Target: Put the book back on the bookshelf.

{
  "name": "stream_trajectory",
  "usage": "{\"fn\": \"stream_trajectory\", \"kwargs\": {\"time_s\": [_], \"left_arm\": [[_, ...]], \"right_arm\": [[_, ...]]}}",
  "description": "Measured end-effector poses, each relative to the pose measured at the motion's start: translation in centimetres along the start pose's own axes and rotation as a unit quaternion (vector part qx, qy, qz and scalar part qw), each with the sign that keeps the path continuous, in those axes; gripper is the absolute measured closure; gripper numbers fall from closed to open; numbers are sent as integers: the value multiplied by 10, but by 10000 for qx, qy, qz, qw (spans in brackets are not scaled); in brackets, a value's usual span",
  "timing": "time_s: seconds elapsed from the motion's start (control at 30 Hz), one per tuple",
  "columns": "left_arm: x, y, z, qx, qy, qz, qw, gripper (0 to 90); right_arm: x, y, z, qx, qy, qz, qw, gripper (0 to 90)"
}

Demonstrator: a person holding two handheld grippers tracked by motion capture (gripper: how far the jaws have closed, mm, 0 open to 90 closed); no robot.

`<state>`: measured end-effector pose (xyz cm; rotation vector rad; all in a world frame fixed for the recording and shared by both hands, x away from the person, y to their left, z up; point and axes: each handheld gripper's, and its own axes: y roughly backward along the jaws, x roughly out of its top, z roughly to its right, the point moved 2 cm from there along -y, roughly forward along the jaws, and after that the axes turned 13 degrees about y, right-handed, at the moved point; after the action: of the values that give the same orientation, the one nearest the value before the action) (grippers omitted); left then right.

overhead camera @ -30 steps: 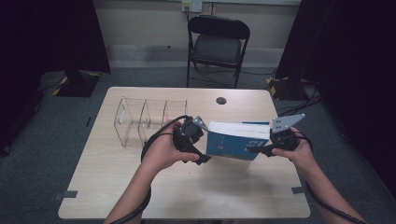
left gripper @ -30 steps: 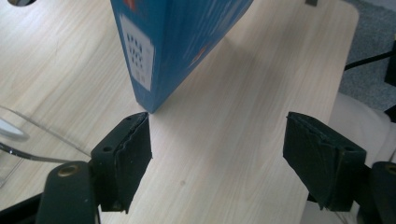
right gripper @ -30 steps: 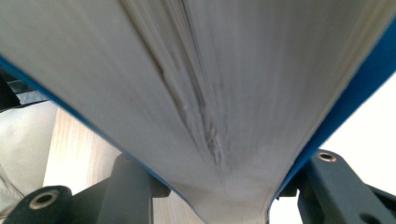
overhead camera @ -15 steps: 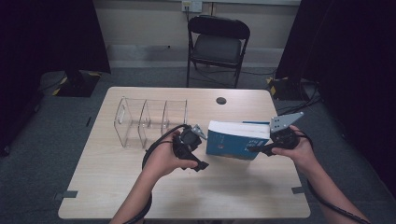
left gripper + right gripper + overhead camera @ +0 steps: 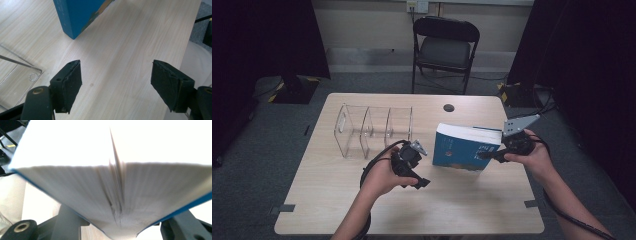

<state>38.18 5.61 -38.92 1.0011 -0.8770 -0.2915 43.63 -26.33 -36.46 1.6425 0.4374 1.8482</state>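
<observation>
A thick blue book (image 5: 464, 150) stands on its edge at the middle right of the wooden table (image 5: 462, 205), front cover facing me. My right gripper (image 5: 486, 155) is shut on the book's right end. In the right gripper view the white page block (image 5: 110, 182) fans out just above the two jaws, which press on the blue covers from both sides. My left gripper (image 5: 421, 165) is open and holds nothing, a short way left of the book. In the left gripper view its pads (image 5: 71, 82) stand wide apart over bare wood, with the book's lower corner (image 5: 75, 15) ahead.
A clear acrylic organizer (image 5: 372, 127) with three compartments stands on the table at the left rear, its base corner (image 5: 15, 75) beside my left jaw. A round hole (image 5: 449, 107) sits near the far edge. A black folding chair (image 5: 444, 47) stands behind the table.
My left gripper has drawn back from the book's left end toward the near edge, with its jaws open. The right gripper and the book have barely moved.
</observation>
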Motion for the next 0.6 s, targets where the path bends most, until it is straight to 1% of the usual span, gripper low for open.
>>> {"fn": "stream_trajectory", "kwargs": {"time_s": [0.1, 0.17, 0.23, 0.33, 0.43, 0.47, 0.5, 0.53, 0.57, 0.6], "left_arm": [[0, -1, 0, 49, 20, 7, 10000, 247], [0, -2, 2, 12, -6, 32, 10000, 247], [0, -3, 3, 0, -42, -1, 10000, 246], [-1, -6, 3, -19, -22, -3, 10000, 246], [-3, -8, 3, -20, -23, -27, 10000, 247], [-3, -9, 2, -3, -32, -61, 10000, 247], [-4, -10, 2, -27, 6, -46, 10000, 247], [-5, -10, 1, -35, -34, -76, 10000, 247], [-6, -11, 1, -55, 14, -55, 10000, 248], [-7, -12, 0, -32, 21, -86, 10000, 249]], "right_arm": [[2, 1, 1, 31, 3, -68, 10000, 520], [3, 2, 2, 62, -17, -125, 9999, 520], [5, 2, 2, 103, -27, -230, 9997, 514], [9, 3, 3, 94, 19, -388, 9992, 504], [12, 5, 4, 62, 10, -450, 9990, 488], [13, 6, 4, 69, 0, -471, 9989, 488], [14, 7, 5, 76, 6, -509, 9987, 487], [15, 8, 5, 92, 0, -566, 9984, 481], [16, 8, 6, 99, 0, -619, 9980, 475], [17, 8, 6, 126, -1, -675, 9976, 470]]}}
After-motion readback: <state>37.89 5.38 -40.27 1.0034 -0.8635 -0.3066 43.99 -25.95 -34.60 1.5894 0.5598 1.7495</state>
